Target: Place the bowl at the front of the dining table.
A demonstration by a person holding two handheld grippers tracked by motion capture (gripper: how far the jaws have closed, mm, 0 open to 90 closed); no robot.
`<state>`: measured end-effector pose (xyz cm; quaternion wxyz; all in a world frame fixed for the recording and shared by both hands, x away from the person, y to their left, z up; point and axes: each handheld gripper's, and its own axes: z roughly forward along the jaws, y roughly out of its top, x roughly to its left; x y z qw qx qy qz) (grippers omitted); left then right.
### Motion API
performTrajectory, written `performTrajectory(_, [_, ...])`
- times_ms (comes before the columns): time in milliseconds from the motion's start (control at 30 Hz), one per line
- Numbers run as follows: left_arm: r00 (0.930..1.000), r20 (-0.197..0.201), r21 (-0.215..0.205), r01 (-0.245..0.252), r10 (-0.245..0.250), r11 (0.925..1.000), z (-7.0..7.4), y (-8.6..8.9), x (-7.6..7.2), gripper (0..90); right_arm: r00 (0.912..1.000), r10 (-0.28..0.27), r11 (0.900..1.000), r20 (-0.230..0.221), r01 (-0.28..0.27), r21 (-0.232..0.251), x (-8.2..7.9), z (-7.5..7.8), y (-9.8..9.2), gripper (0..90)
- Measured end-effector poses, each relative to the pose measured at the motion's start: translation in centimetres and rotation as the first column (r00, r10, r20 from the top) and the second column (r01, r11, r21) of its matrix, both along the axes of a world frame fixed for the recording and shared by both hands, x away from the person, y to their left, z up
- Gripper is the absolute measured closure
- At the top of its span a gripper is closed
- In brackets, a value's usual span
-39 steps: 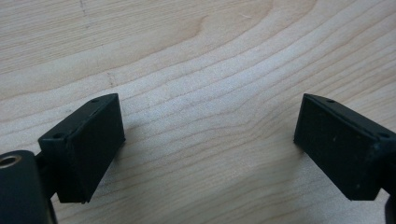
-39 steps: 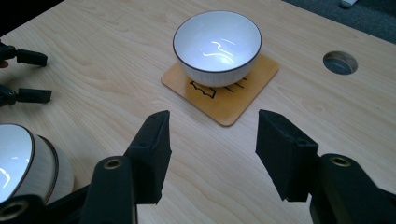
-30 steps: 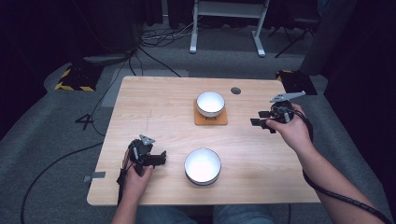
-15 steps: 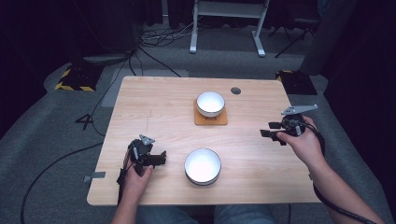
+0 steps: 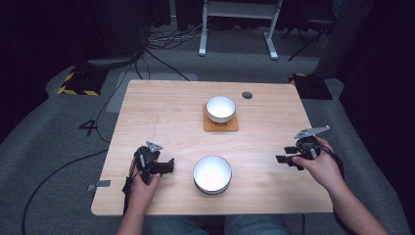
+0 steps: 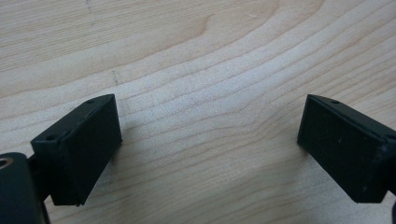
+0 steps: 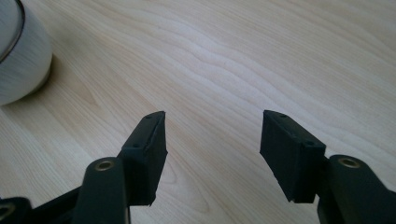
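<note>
A small white bowl (image 5: pixel 220 107) stands on a square brown coaster (image 5: pixel 221 126) at the middle of the wooden table (image 5: pixel 166 105). A larger white bowl (image 5: pixel 212 174) sits near the front edge and also shows at the upper left of the right gripper view (image 7: pixel 18 56). My left gripper (image 5: pixel 167 164) rests left of the large bowl, its jaws wide open over bare wood (image 6: pixel 211 105). My right gripper (image 5: pixel 283 159) hovers low at the right front, pointing toward the large bowl. Its jaws have just been opening and stand open with nothing between them (image 7: pixel 215 121).
A round dark cable hole (image 5: pixel 247 95) sits in the tabletop at the back right. Behind the table stand a white frame's legs (image 5: pixel 201 49) and loose cables (image 5: pixel 161 39). A yellow-black striped block (image 5: pixel 78 83) lies on the floor at left.
My right hand has come from beside the small bowl toward the front right of the table and sunk lower. The left hand has stayed put.
</note>
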<state>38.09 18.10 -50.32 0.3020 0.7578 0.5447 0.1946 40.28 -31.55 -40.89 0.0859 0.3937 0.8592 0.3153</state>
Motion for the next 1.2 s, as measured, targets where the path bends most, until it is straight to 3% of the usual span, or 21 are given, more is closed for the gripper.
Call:
performTrajectory(233, [1.0000,0.000,0.000,0.000,0.000,1.0000,0.0,0.0,0.0,6.3,0.9994,-0.021,1.000,-0.028,0.022,0.012,-0.7,-1.9,-0.4,41.5])
performTrajectory(533, [1.0000,0.000,0.000,0.000,0.000,1.0000,0.0,0.0,0.0,6.3,0.9974,-0.022,0.999,-0.068,0.020,-0.037,-1.3,-4.3,-0.9,41.3])
performTrajectory(767, [1.0000,0.000,0.000,0.000,0.000,1.0000,0.0,0.0,0.0,6.3,0.9988,-0.003,0.998,-0.048,0.000,-0.057,-2.2,-5.9,-0.8,41.2])
performTrajectory(1000, [1.0000,0.000,0.000,0.001,-0.001,1.0000,0.0,0.0,0.0,6.3,0.9996,-0.019,0.999,-0.021,0.018,-0.046,-3.2,-7.0,-0.8,39.6])
performTrajectory(1200, [1.0000,0.000,0.000,0.001,-0.001,1.0000,0.0,0.0,0.0,6.3,0.9983,-0.010,0.999,0.057,0.013,-0.049,-4.0,-7.6,-0.6,35.2])
